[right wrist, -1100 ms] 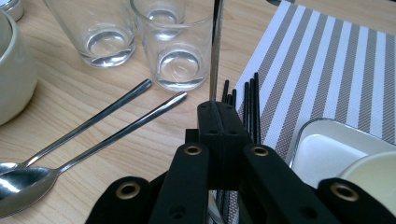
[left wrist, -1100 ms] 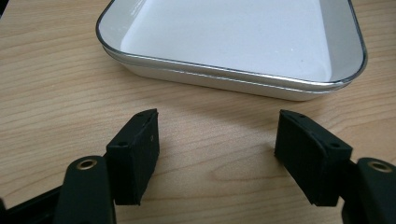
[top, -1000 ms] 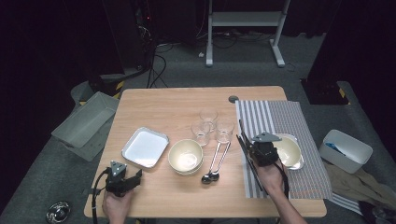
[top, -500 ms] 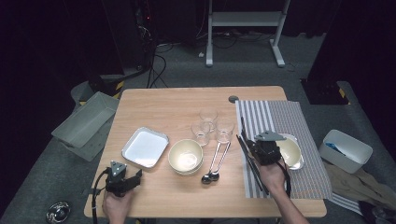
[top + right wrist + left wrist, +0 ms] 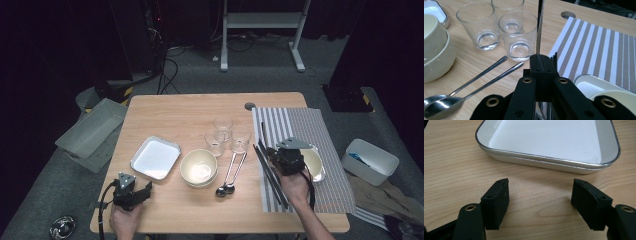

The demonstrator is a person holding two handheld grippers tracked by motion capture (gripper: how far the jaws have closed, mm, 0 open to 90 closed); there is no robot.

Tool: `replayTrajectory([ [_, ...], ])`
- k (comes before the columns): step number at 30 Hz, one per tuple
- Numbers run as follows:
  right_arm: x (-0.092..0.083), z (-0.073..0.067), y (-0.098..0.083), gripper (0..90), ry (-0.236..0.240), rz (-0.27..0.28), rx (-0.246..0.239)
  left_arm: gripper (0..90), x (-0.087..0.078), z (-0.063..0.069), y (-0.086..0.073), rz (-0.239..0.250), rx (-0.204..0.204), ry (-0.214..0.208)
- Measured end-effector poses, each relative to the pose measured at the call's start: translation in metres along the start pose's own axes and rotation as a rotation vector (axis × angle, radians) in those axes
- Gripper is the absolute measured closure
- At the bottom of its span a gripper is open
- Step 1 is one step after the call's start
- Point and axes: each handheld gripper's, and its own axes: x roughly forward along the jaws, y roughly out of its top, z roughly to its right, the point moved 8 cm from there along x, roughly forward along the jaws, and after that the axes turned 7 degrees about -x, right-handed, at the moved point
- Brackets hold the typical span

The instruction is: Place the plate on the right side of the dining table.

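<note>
Barely a shift from a second ago: right of centre in the high view, the right gripper (image 5: pixel 287 160) stays clamped tight on a thin chopstick (image 5: pixel 540 25), which stands up from the jaws at the left edge of the striped mat (image 5: pixel 599 45). So the placing is likely yet to come. At lower left, the left gripper (image 5: pixel 540 192) waits with jaws apart and empty, just short of the white tray (image 5: pixel 549 161).

High view looks forward and down over the whole bench (image 5: pixel 170 112) from the near side; each hand-held gripper camera sits close above it, sharing the white tray (image 5: pixel 549 142) at 9 o'clock.
</note>
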Motion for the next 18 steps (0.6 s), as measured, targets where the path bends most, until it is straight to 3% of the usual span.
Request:
replayTrajectory([
  [18, -0.013, 0.012, 0.005, 90.0, -0.003, 0.035, 0.023, 30.9, 0.000, 0.000, 0.000, 0.000, 0.000, 0.000],
])
